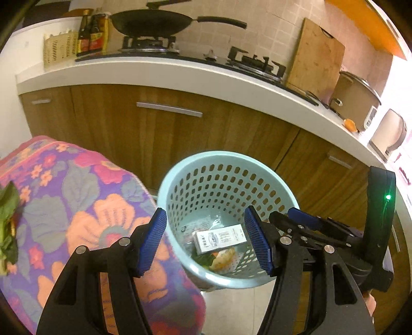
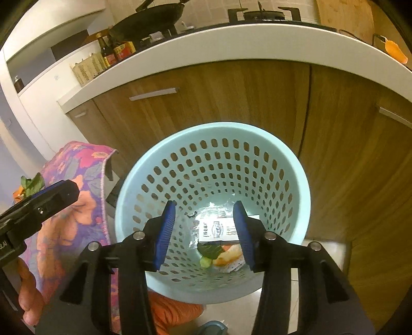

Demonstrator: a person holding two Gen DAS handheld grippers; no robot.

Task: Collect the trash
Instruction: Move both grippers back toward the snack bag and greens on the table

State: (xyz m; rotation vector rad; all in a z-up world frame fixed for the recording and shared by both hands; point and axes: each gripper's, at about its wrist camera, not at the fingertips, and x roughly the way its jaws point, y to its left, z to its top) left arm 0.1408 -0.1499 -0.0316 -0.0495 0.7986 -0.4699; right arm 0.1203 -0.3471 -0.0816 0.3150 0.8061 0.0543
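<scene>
A light blue perforated trash basket (image 1: pixel 180 177) stands on the floor before the kitchen cabinets; it also shows in the right wrist view (image 2: pixel 144 165). At its bottom lie a white carton (image 1: pixel 219 238), clear plastic and food scraps (image 1: pixel 224 257); the right wrist view shows the carton (image 2: pixel 216 230) and scraps (image 2: pixel 221 256) too. My left gripper (image 1: pixel 206 241) is open and empty above the basket. My right gripper (image 2: pixel 204 234) is open and empty over the basket mouth; it shows at the right of the left wrist view (image 1: pixel 303 221). Green leaf scraps (image 1: pixel 9 219) lie on the floral cloth.
A floral cloth (image 1: pixel 77 206) covers a surface left of the basket. Behind are wooden cabinets (image 1: pixel 167 134) under a white counter (image 1: pixel 180 74) with a stove, wok (image 1: pixel 154 22), sauce bottles, cutting board (image 1: pixel 316 56) and rice cooker (image 1: pixel 355 100).
</scene>
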